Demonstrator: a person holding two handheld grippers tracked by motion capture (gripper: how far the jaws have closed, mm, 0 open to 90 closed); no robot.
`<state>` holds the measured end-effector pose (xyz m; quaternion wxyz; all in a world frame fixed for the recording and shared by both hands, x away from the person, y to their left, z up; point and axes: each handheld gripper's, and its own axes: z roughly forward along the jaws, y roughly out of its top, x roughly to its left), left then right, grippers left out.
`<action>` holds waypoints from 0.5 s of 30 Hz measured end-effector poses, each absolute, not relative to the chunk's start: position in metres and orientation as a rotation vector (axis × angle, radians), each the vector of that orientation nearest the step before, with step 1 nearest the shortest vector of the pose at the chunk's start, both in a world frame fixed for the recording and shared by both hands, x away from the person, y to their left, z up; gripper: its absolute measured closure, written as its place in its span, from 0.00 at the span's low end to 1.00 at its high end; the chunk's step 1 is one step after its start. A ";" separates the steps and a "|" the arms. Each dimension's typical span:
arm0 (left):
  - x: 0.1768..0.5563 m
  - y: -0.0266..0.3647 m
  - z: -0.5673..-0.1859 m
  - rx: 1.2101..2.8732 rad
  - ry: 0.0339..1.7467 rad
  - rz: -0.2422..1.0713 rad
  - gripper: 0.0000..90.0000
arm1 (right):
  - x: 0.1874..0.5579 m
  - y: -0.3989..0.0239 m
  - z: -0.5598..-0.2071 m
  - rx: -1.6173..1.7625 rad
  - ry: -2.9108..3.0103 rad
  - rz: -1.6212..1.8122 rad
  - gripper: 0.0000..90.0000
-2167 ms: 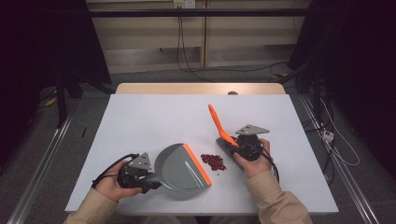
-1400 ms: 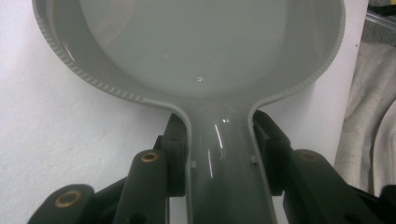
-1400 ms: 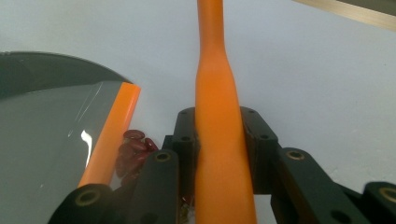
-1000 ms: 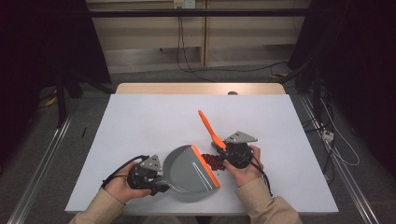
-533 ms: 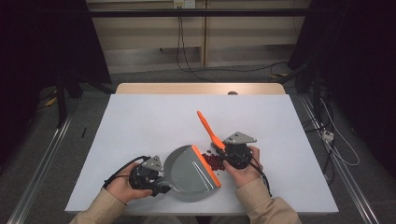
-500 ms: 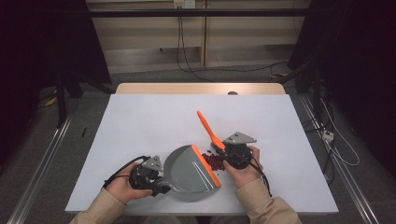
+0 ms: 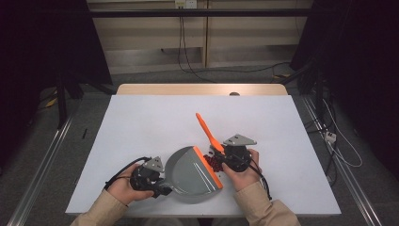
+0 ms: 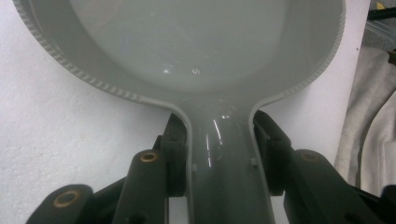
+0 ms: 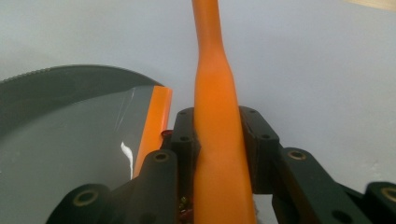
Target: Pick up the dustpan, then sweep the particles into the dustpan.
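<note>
A grey dustpan (image 7: 190, 173) with an orange lip (image 7: 207, 166) lies near the table's front edge. My left gripper (image 7: 157, 182) is shut on its handle (image 8: 223, 158), which runs between the black pads (image 8: 173, 154); the pan (image 8: 187, 42) spreads ahead. My right gripper (image 7: 230, 157) is shut on an orange brush; its handle (image 7: 205, 128) slants up and to the left. In the right gripper view the brush handle (image 9: 215, 121) stands between the pads (image 9: 186, 140), beside the dustpan's orange lip (image 9: 154, 126). Small dark red bits (image 7: 214, 162) lie between the lip and the brush.
The white table top (image 7: 155, 120) stretches away behind the tools, with a wooden strip (image 7: 202, 89) along its far edge. Beige sleeves (image 7: 256, 207) come in from the bottom. Cables (image 7: 197, 56) lie on the floor beyond the table.
The brush and my right gripper have slid left up to the dustpan's lip, pushing the red bits along. The dustpan turned a little and shifted right. In the last half second nothing moved.
</note>
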<state>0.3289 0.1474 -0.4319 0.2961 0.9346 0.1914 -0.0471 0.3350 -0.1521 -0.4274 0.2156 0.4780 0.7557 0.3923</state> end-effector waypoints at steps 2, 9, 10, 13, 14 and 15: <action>0.329 0.147 -0.432 2.486 0.510 -0.126 0.70 | 0.334 -0.151 -0.428 1.333 2.091 1.093 0.78; 0.330 0.145 -0.431 2.495 0.506 -0.128 0.70 | 0.329 -0.140 -0.429 1.334 2.087 1.106 0.77; 0.330 0.144 -0.432 2.492 0.506 -0.131 0.70 | 0.328 -0.139 -0.429 1.340 2.085 1.110 0.77; 0.332 0.144 -0.431 2.521 0.472 -0.119 0.70 | 0.326 -0.135 -0.429 1.354 2.081 1.137 0.77; 0.332 0.144 -0.431 2.515 0.475 -0.126 0.70 | 0.325 -0.132 -0.429 1.348 2.081 1.132 0.77; 0.326 0.140 -0.433 2.435 0.574 -0.148 0.70 | 0.324 -0.130 -0.429 1.337 2.084 1.131 0.77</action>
